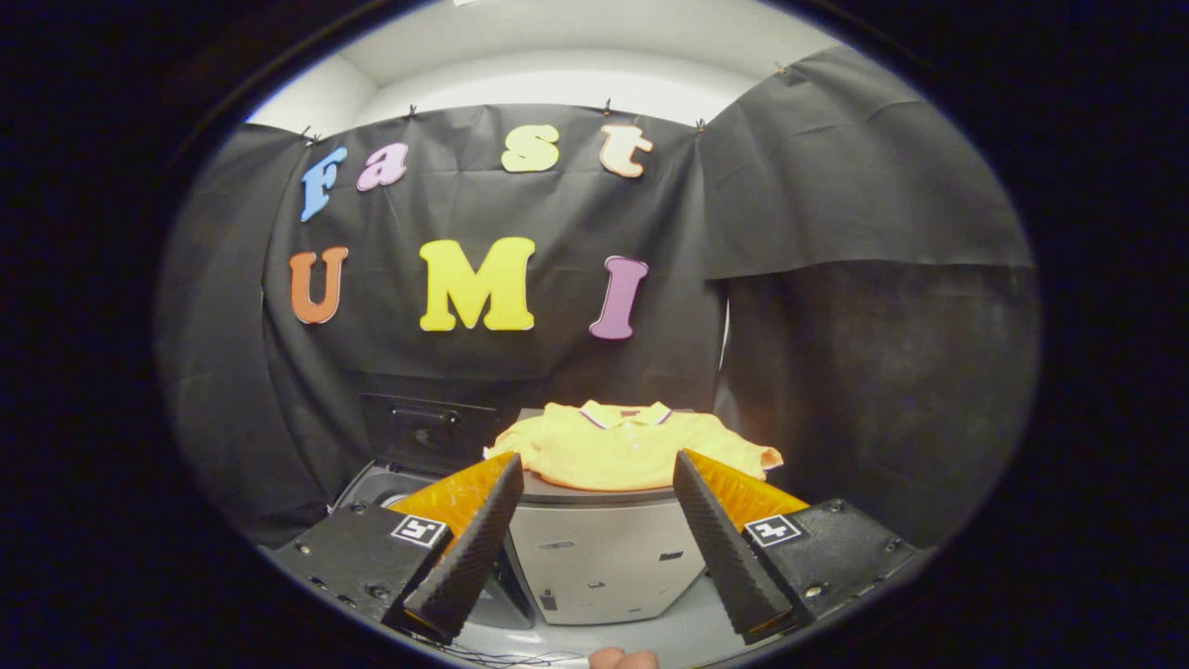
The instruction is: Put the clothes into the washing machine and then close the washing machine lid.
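Observation:
A yellow polo shirt [624, 448] lies spread flat on top of a grey box-like unit [599, 557], straight ahead of my fingers and beyond them. To its left stands the washing machine [372, 485] with its dark lid [429, 429] raised upright at the back; part of its opening shows behind my left finger. My gripper [594, 469] is open, its fingers wide apart and short of the shirt, with nothing between them.
Black cloth walls close the booth behind and on both sides, close to the machine and the grey unit. A fingertip [624, 659] shows at the near edge below the fingers.

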`<state>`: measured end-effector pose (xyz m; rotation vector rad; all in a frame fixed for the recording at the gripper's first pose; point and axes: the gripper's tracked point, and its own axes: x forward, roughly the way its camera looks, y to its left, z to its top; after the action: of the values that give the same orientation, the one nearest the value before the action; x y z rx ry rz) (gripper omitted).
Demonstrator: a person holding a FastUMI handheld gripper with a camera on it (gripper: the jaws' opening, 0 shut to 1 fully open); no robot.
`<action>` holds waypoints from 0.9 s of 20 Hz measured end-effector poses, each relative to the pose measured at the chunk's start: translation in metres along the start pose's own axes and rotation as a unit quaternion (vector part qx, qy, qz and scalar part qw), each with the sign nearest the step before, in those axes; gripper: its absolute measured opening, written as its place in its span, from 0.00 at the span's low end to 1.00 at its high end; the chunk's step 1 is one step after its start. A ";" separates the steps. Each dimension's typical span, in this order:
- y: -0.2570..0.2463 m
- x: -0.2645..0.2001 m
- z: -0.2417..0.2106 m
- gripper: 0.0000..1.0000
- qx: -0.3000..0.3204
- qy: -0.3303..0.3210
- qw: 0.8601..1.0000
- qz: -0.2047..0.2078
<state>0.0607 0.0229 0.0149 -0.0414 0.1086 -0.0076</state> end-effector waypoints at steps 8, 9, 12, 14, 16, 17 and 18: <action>-0.012 0.097 -0.005 1.00 0.003 0.076 0.997 -0.007; -0.014 0.111 -0.005 1.00 0.001 0.082 0.997 -0.007; -0.019 0.156 -0.008 1.00 -0.009 0.101 0.995 -0.007; -0.025 0.182 -0.010 1.00 -0.010 0.112 0.994 -0.011; -0.028 0.205 -0.015 1.00 -0.009 0.123 0.992 -0.013; -0.028 0.215 -0.017 1.00 -0.008 0.128 0.992 -0.012; -0.028 0.224 -0.017 1.00 -0.008 0.134 0.991 -0.010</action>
<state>0.2813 -0.0080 -0.0256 -0.0567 0.3769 -0.0329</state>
